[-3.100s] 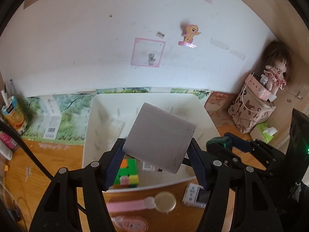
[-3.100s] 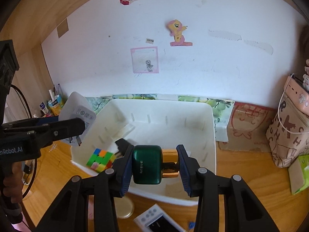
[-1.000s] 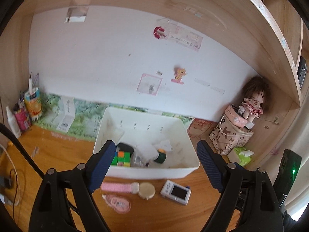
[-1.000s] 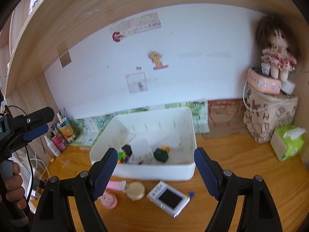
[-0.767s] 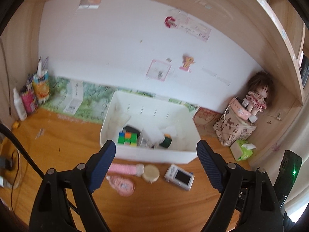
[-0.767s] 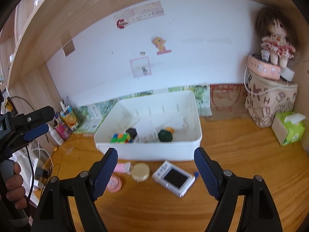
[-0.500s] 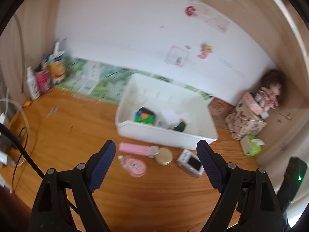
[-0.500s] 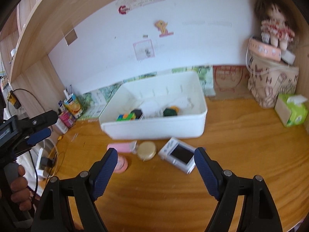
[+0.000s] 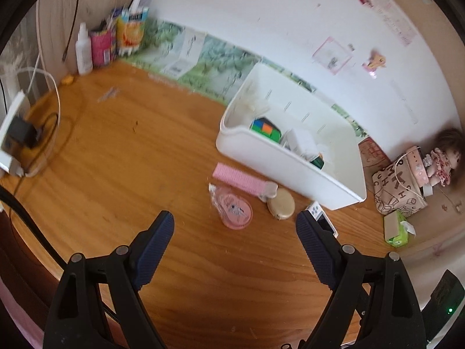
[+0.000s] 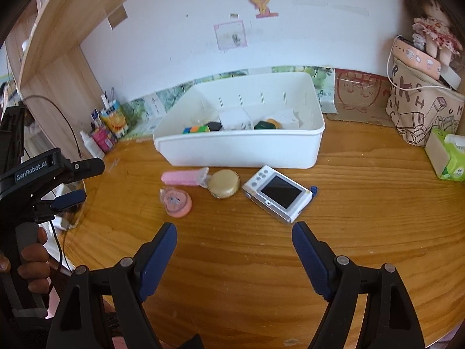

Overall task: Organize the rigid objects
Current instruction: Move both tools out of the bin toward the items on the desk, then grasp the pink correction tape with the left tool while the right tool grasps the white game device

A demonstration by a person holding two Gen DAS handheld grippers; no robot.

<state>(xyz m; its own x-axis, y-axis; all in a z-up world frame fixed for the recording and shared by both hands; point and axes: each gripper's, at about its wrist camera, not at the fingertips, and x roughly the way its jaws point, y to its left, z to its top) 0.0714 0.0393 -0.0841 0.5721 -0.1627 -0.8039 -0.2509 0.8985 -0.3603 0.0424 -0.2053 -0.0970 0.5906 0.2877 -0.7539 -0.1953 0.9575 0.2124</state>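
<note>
On the worktop (image 10: pixel 348 203), from left to right, lie a pink comb (image 10: pixel 181 178), a pink round case (image 10: pixel 176 199), a gold compact (image 10: pixel 224 188) and a white camera (image 10: pixel 277 193), in front of the white bin (image 10: pixel 241 152). The left gripper (image 9: pixel 234 234) and the right gripper (image 10: pixel 234 242) are both released and hold nothing.

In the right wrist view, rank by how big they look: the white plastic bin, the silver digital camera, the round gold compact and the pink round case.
1. White plastic bin
2. Silver digital camera
3. Round gold compact and pink round case: look alike, unranked.
</note>
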